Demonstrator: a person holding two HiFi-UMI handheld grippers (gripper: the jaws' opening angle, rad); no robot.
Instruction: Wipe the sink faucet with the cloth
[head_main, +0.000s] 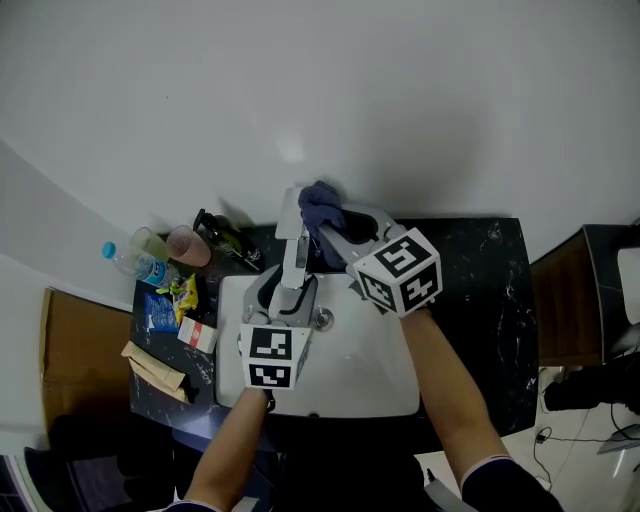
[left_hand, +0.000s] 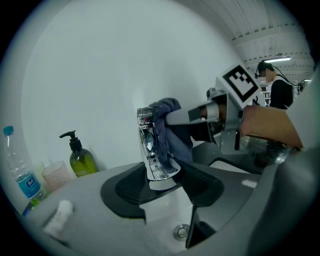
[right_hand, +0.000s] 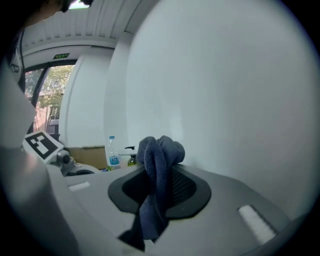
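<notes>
White wall, white sink (head_main: 385, 390): at the basin's twelve o'clock the right gripper (head_main: 328, 226), clamped on the blue cloth (head_main: 320, 205), presses it against the faucet (head_main: 293, 255) top, while the left gripper (head_main: 288, 300) stands wide apart, gripping nothing, near the spout; wiping looks barely begun, with spout and base left.

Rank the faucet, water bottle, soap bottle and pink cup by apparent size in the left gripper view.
1. Faucet, though it is nearest the camera, which flatters it.
2. Water bottle, partly lost at the dim edge.
3. Soap bottle.
4. Pink cup, only a little smaller than the soap bottle.
</notes>
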